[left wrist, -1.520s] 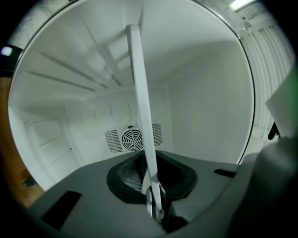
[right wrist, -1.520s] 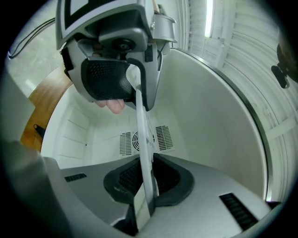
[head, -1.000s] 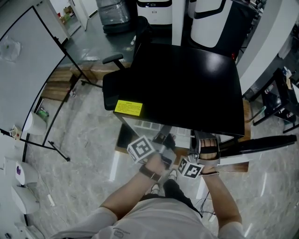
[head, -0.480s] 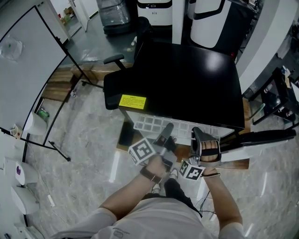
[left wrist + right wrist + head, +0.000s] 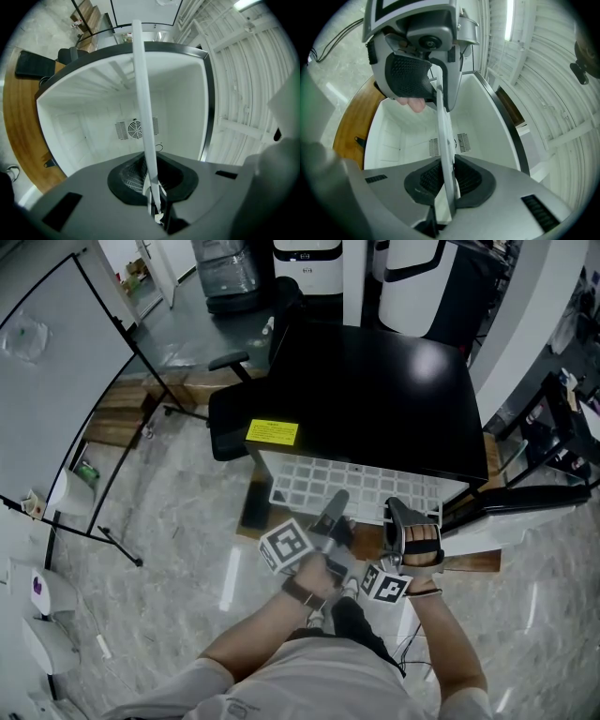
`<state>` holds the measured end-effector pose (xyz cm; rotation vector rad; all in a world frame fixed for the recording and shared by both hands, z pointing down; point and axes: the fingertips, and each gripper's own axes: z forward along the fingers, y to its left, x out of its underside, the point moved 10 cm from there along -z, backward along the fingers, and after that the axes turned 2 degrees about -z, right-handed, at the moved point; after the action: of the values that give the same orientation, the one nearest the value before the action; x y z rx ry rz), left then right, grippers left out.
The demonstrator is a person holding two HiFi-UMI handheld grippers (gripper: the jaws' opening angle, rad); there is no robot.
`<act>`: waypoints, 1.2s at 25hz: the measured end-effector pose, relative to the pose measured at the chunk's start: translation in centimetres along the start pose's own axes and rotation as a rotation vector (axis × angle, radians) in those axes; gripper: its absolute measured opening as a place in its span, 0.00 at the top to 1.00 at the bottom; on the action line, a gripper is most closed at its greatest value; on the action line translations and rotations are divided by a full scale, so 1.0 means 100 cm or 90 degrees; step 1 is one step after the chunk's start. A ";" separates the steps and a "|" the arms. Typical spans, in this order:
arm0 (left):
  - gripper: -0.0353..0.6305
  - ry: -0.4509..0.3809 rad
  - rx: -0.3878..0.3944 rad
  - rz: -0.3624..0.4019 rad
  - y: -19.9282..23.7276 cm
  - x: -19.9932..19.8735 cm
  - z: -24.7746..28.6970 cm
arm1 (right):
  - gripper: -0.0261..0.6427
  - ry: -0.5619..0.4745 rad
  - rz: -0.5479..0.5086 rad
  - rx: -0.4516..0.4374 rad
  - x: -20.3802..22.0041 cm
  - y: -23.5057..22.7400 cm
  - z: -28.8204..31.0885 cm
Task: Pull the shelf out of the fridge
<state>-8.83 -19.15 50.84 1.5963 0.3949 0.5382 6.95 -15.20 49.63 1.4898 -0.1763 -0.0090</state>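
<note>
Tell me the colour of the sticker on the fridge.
Yellow; the sticker shows best in the head view.

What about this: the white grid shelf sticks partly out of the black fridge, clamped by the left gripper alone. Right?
Not alone: the right gripper view shows the right gripper clamped on the white grid shelf too. The rest holds: left gripper clamped, shelf partly out of the black fridge.

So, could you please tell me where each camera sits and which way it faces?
Head view: on the head, steeply down at fridge and shelf; forearms, left hand-held gripper, right hand-held gripper show.
Left gripper view: on that hand-held gripper, into the fridge; its jaws grip the shelf.
Right gripper view: likewise; the left hand-held gripper shows ahead.
All share the shelf.
</note>
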 end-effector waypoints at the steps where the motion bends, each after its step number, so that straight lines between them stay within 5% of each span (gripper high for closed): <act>1: 0.90 0.001 -0.001 -0.001 0.000 0.000 -0.001 | 0.88 0.000 0.001 0.001 0.000 -0.001 -0.001; 30: 0.90 0.016 -0.004 -0.015 -0.004 0.029 -0.047 | 0.88 0.017 0.010 0.006 -0.009 0.008 -0.056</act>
<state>-9.06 -13.59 51.00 1.5778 0.4300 0.5424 6.66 -9.48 49.96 1.4964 -0.1670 0.0248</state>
